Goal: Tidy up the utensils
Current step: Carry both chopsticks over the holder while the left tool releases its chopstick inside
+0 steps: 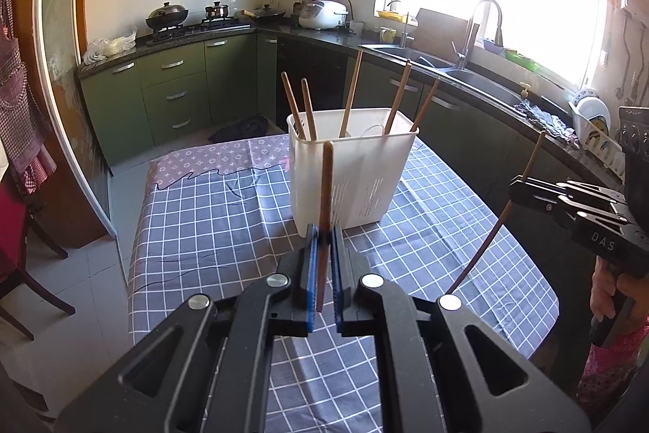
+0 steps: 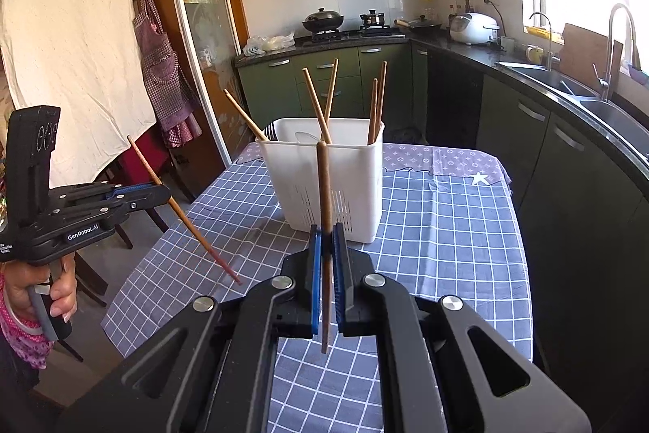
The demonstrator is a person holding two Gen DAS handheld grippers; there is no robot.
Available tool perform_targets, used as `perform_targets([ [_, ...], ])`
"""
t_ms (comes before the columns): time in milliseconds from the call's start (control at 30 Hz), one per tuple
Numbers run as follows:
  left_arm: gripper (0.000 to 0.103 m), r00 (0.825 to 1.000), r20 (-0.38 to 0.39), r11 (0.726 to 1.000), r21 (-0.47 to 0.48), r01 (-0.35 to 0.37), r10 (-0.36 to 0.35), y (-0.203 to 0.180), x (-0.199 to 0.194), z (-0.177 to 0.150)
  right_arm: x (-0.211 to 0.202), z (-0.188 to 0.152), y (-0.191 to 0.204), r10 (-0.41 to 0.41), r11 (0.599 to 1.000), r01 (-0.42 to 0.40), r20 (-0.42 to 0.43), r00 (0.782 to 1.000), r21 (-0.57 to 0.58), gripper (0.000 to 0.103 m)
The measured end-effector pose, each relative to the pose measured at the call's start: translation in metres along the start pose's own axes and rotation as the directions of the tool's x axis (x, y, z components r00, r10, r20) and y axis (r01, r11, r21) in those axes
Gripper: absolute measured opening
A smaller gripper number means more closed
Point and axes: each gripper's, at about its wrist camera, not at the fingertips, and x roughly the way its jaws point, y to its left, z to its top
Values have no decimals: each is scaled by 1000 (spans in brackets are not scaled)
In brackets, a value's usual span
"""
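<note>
A white slotted utensil holder (image 1: pixel 351 165) stands on a table (image 1: pixel 211 214) covered in blue-grey checked cloth, with five wooden chopsticks (image 1: pixel 352 92) leaning out of it at different angles, their upper ends fanned apart above the rim. Just in front of the holder, the left gripper (image 1: pixel 323 242) is clamped on a single brown chopstick (image 1: pixel 325 214) that stands nearly upright, its long axis vertical and its top level with the holder's near wall. To that side's right, the right gripper (image 1: pixel 523 185) pinches a second chopstick (image 1: pixel 503 214), which slants with its upper end toward the counter and its lower tip close over the cloth. In the right wrist view, that chopstick (image 2: pixel 324 242) rises straight between blue pads (image 2: pixel 316 266) closed against it, in front of the holder (image 2: pixel 324 181), while the left tool (image 2: pixel 160 195) sits at the frame's left edge, gripped by a hand (image 2: pixel 48 295) at the trigger. Both tools tilt downward toward the table. Green cabinets (image 1: pixel 178 84), a stove with pots (image 1: pixel 190 17) and a sink (image 1: pixel 466 72) under a bright window ring the scene.
</note>
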Motion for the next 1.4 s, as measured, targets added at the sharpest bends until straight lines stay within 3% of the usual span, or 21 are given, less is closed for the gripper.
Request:
perform_targets([
  [400, 6, 998, 31, 998, 13, 58, -58, -6, -3, 50, -15, 21, 3, 26, 999, -25, 32, 999, -24, 6],
  [667, 6, 992, 101, 996, 38, 76, -79, -16, -20, 90, -28, 33, 5, 35, 998, -32, 57, 998, -45, 6],
  [867, 6, 979, 196, 997, 52, 51, -61, -25, -34, 132, -29, 33, 0, 41, 998, -39, 52, 998, -45, 6],
  [1067, 6, 965, 262, 999, 39, -18, 7, -29, -22, 159, -31, 35, -1, 37, 999, -35, 54, 998, -41, 6],
  [1400, 6, 988, 146, 999, -2, -50, 49, -15, 48, 152, -39, 35, -6, 22, 999, -20, 62, 998, -33, 6],
])
